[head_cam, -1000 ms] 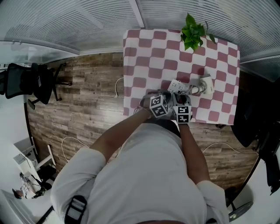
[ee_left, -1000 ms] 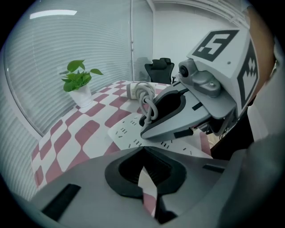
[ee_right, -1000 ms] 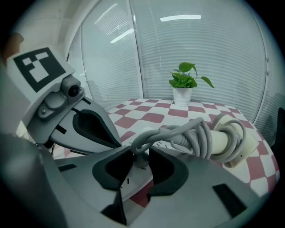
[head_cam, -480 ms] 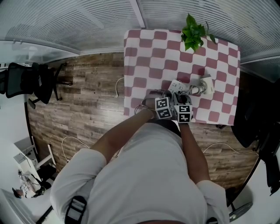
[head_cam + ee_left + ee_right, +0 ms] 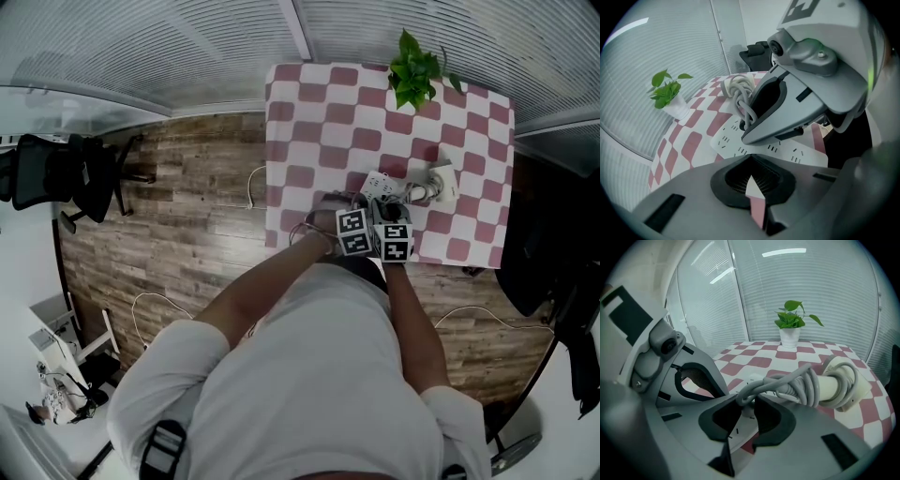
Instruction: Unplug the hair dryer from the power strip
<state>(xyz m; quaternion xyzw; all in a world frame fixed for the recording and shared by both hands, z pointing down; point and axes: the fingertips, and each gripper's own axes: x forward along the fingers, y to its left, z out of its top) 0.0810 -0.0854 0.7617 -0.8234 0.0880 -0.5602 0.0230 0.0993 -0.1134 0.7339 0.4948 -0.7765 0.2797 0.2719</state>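
Table [image 5: 309, 103]: one, with checked cloth; one plant [image 5: 411, 70] at its far edge.
Hair dryer [image 5: 839, 380]: one, lying at the right, its cord [image 5: 787, 380] wound around it, just beside the strip.
Power strip [image 5: 787, 152]: one; the plug is probably still in.
Right gripper [image 5: 746, 416]: first of two; its jaws have just been closing and are half apart, the cord's end between them, seemingly not pressed yet, so the grip looks near.
Left gripper [image 5: 751, 187]: has come close beside the right one; jaws together, empty.

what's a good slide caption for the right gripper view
right gripper, jaws just closing around the hair dryer cord above the power strip
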